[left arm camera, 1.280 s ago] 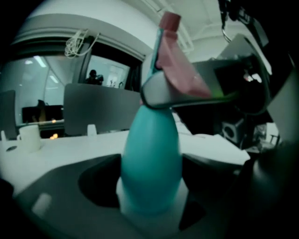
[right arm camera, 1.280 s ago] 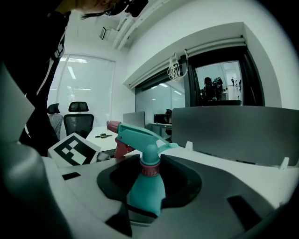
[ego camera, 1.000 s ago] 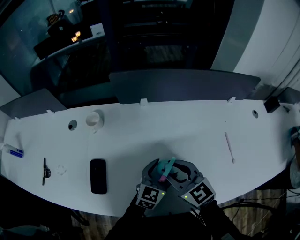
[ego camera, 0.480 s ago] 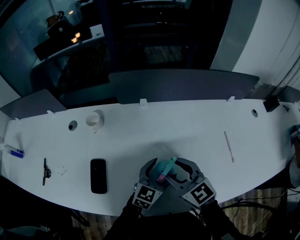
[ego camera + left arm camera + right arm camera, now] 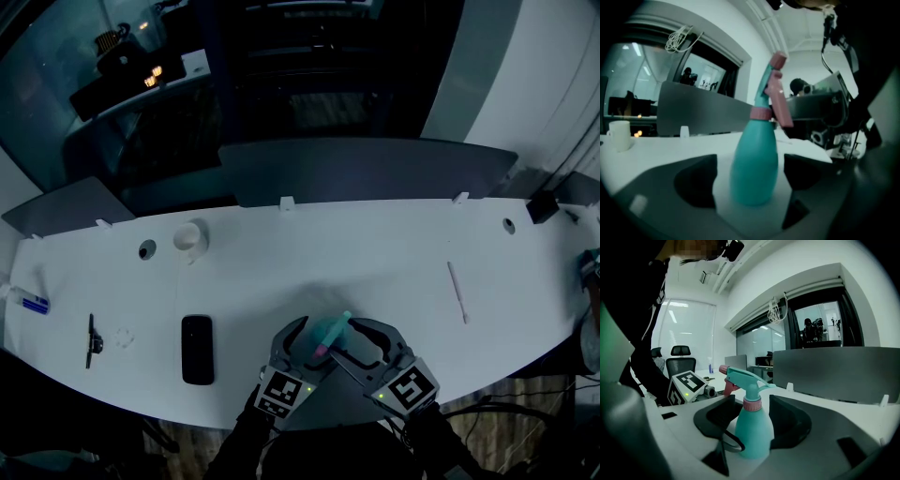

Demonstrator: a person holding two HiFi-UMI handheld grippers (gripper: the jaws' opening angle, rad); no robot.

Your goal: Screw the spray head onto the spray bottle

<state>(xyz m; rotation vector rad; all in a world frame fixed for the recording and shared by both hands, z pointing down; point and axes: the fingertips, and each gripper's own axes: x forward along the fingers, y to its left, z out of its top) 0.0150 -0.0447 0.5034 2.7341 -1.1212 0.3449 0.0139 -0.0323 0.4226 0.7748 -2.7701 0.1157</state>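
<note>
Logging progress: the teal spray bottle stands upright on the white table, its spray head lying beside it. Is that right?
No: the spray head sits on the teal spray bottle, as the right gripper view shows. Upright on the white table is right.

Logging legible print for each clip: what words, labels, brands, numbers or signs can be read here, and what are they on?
No readable words or numbers in any view.
Spray bottle: no label shows.
Left hand-held gripper and right hand-held gripper, whose jaws have just been opening round the bottle: cubes bear black-and-white square patterns, no letters.
Blue-labelled item on the table: print too small.
</note>
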